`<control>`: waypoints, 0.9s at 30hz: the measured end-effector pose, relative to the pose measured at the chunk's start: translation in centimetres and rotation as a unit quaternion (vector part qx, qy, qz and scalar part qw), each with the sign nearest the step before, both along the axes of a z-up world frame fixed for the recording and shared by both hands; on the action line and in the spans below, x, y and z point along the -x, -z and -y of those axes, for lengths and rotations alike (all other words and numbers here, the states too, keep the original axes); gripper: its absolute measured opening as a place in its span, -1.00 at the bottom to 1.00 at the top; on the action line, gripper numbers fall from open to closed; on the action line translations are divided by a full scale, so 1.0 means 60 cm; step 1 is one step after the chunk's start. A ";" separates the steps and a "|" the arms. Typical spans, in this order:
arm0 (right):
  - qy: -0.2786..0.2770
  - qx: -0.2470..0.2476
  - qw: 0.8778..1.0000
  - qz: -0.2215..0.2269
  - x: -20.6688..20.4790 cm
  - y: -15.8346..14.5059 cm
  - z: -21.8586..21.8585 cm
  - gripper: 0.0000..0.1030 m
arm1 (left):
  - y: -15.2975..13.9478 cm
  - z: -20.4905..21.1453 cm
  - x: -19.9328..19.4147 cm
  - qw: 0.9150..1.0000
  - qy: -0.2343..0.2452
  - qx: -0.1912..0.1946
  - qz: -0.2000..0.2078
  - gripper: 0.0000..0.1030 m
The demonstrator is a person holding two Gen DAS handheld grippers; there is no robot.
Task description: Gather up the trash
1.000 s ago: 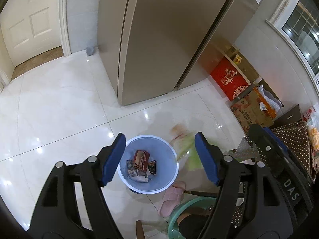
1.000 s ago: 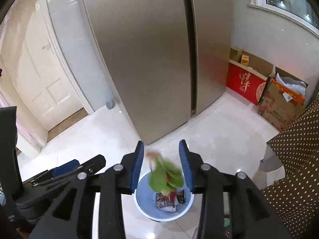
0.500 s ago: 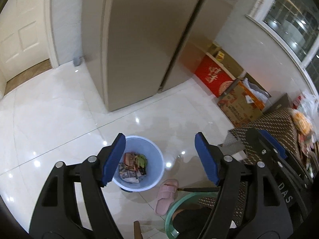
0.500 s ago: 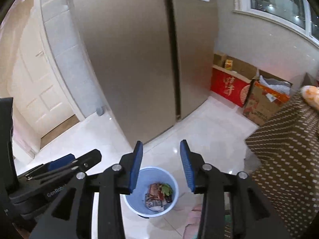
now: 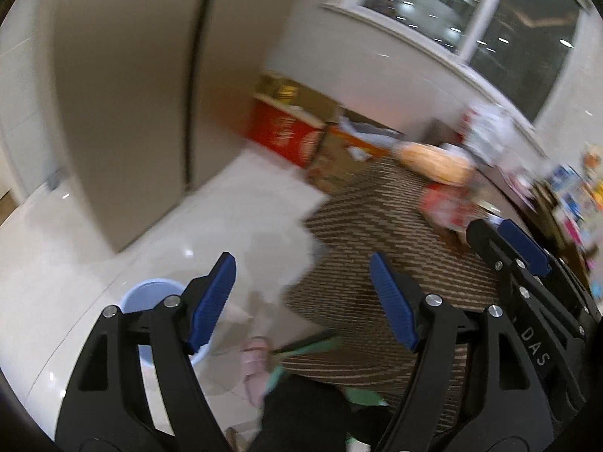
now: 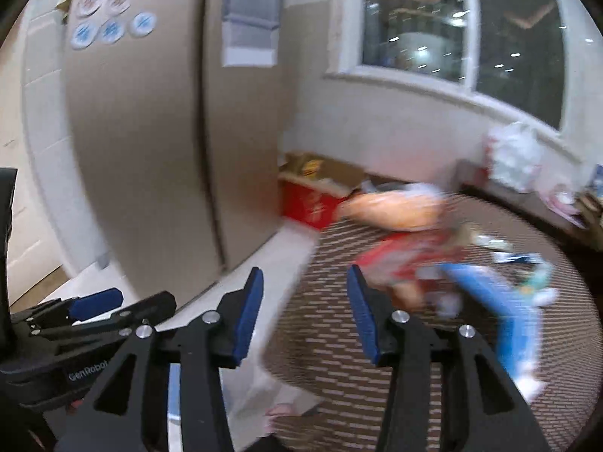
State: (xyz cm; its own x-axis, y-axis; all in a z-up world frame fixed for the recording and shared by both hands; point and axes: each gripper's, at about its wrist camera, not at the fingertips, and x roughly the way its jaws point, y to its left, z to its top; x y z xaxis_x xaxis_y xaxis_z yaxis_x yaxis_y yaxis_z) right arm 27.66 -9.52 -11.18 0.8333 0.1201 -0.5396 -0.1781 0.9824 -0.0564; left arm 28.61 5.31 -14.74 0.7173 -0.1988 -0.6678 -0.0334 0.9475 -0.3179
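Note:
Both views are blurred by motion. My left gripper (image 5: 303, 297) is open and empty, held above the floor and the near edge of the dotted brown tablecloth (image 5: 377, 226). The light blue trash bin (image 5: 150, 293) stands on the floor at lower left, partly hidden behind my left finger. My right gripper (image 6: 305, 309) is open and empty, level with the table edge (image 6: 339, 339). On the table lie a red wrapper (image 6: 407, 256), a blue wrapper (image 6: 501, 301) and an orange bag (image 6: 392, 207). The red wrapper also shows in the left wrist view (image 5: 448, 207).
A tall beige fridge (image 6: 158, 132) stands to the left. A red box (image 5: 286, 133) and cardboard boxes (image 5: 339, 154) line the wall under the window (image 6: 452, 26). A pink slipper (image 5: 254, 358) and a green stool (image 5: 301, 354) sit on the white tiled floor by the table.
Both grippers have swung up and to the right, from above the bin toward the table. The green wrapper left my right gripper one second ago and lay in the bin half a second ago.

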 end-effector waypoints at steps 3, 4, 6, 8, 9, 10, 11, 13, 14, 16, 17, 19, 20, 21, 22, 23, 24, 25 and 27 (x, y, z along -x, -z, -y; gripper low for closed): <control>0.044 0.005 0.999 0.021 0.021 -0.017 0.071 -0.10 | -0.014 0.064 -0.011 0.999 0.036 0.000 0.009 0.42; 0.055 0.005 0.998 0.028 0.026 -0.022 0.095 -0.10 | -0.019 0.089 -0.015 0.999 0.051 0.002 0.011 0.42; 0.082 -0.001 0.996 0.035 0.038 -0.026 0.149 -0.08 | -0.027 0.142 -0.020 0.996 0.085 0.014 0.013 0.42; 0.110 -0.009 0.993 0.039 0.050 -0.028 0.199 -0.06 | -0.029 0.181 -0.019 0.994 0.107 0.020 0.014 0.42; 0.125 -0.011 0.991 0.040 0.056 -0.027 0.220 -0.05 | -0.030 0.202 -0.018 0.993 0.118 0.020 0.015 0.42; 0.142 -0.015 0.989 0.040 0.063 -0.027 0.249 -0.04 | -0.030 0.227 -0.019 0.991 0.131 0.020 0.018 0.42; 0.154 -0.020 0.987 0.039 0.070 -0.026 0.271 -0.04 | -0.030 0.248 -0.022 0.990 0.139 0.017 0.018 0.42; 0.173 -0.025 0.984 0.037 0.082 -0.022 0.295 -0.03 | -0.027 0.289 -0.026 0.988 0.156 0.011 0.016 0.42; 0.183 -0.026 0.982 0.035 0.088 -0.018 0.313 -0.02 | -0.024 0.305 -0.026 0.987 0.161 0.008 0.016 0.42; 0.200 -0.026 0.979 0.031 0.097 -0.008 0.339 -0.02 | -0.020 0.340 -0.031 0.985 0.170 -0.002 0.013 0.42; 0.206 -0.027 0.978 0.028 0.098 -0.004 0.347 -0.02 | -0.018 0.351 -0.034 0.985 0.173 -0.006 0.013 0.42; 0.215 -0.032 0.976 0.022 0.101 0.004 0.364 -0.01 | -0.013 0.375 -0.040 0.982 0.186 -0.007 0.016 0.42; 0.218 -0.033 0.975 0.020 0.102 0.006 0.367 -0.01 | -0.011 0.384 -0.043 0.982 0.190 -0.009 0.014 0.42; 0.220 -0.036 0.975 0.016 0.101 0.010 0.374 -0.01 | -0.006 0.397 -0.048 0.980 0.196 -0.017 0.010 0.42; 0.223 -0.038 0.974 0.013 0.102 0.014 0.378 -0.01 | -0.004 0.402 -0.049 0.980 0.199 -0.022 0.007 0.41; 0.225 -0.042 0.973 0.010 0.102 0.018 0.382 -0.01 | -0.001 0.409 -0.052 0.979 0.204 -0.026 0.004 0.33; 0.224 -0.047 0.973 0.006 0.102 0.023 0.387 -0.01 | 0.002 0.419 -0.057 0.977 0.214 -0.028 0.000 0.25; 0.224 -0.050 0.973 0.003 0.103 0.025 0.388 0.00 | 0.005 0.422 -0.058 0.975 0.220 -0.029 -0.004 -0.04; 0.223 -0.053 0.973 -0.001 0.096 0.028 0.387 0.00 | 0.012 0.437 -0.067 0.972 0.232 -0.032 -0.017 -0.37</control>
State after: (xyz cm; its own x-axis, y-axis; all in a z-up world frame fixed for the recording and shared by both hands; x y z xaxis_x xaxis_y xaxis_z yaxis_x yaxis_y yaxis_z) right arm 21.90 -32.76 -12.86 0.8141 -0.1971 -0.5463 0.2667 0.9625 0.0502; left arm 32.62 -20.89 -15.44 0.5375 -0.4521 -0.7118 0.3926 0.8812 -0.2633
